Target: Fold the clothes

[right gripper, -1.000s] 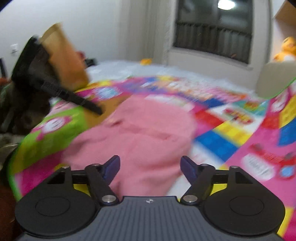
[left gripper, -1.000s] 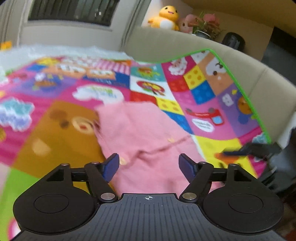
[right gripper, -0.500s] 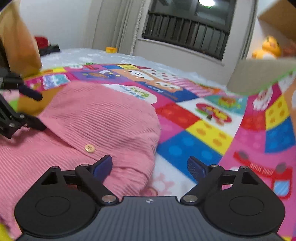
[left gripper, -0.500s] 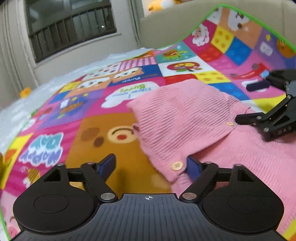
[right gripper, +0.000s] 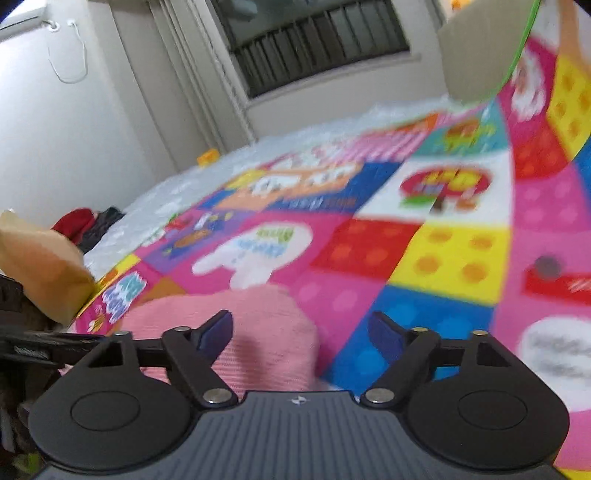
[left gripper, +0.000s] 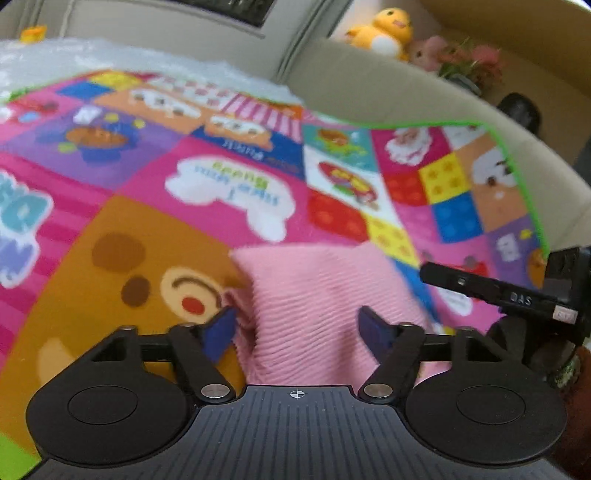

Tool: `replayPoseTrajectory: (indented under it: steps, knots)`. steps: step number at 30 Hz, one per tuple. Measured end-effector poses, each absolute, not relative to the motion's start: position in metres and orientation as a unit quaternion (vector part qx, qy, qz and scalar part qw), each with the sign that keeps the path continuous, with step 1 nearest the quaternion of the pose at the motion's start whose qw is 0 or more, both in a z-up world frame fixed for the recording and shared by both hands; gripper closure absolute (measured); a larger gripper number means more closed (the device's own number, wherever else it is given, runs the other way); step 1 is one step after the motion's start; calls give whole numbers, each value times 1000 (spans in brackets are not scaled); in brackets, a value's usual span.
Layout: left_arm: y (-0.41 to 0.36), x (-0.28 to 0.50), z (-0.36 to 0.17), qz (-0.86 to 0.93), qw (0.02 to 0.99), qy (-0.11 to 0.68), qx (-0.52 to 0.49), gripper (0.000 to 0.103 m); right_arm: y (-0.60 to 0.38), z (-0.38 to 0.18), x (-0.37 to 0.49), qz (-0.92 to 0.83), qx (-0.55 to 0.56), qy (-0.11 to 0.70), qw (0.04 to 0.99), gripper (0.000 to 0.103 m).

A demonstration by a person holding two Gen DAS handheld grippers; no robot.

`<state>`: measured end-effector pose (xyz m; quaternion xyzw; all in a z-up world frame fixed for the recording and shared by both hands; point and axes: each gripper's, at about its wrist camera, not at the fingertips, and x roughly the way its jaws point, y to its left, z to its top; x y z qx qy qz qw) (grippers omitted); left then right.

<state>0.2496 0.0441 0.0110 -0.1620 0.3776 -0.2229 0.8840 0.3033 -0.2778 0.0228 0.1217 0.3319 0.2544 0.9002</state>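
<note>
Claws come first, since they are nearest to me. My left claw (left gripper: 295, 328) has its two blue tips spread wide, and nothing is pinched between them. My right claw (right gripper: 301, 332) is spread wide too, and it holds nothing.

Just past the claws lies the pink knit top (left gripper: 317, 295). It sits on the play mat (left gripper: 147, 177), at the near edge. From the left camera the top fills the gap between my blue tips, and its left edge is just beside the left tip. I cannot tell if they touch. From the right camera the top (right gripper: 258, 332) lies near and to the left, behind my left tip, while the right tip hangs over bare mat.

I think some folding is done, because the top looks like a small, rounded bundle with no sleeves sticking out. But the pictures are blurry and I only see its far end. The near part is hidden by my claws, so I cannot say if it is all neat. It may need one more fold or a pat to flatten it.

Farther off, the mat runs up against a beige sofa (left gripper: 369, 92). A yellow duck toy (left gripper: 388, 31) sits on top at the far right.
</note>
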Motion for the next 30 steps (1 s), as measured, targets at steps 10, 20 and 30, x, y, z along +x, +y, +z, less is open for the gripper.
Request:
replayPoseTrajectory:
  steps: [10,20,30]
  knots:
    - [36,314,6,-229,896,350,-147,57,-262,22,353,269,132,330,895,73]
    - [38,276,16,-221,912,325,-118,21,-288,30,315,219,88,306,922,17]
    - [29,164,1,-224,905,338,-127,5,-279,18,198,227,-4,319,920,0]
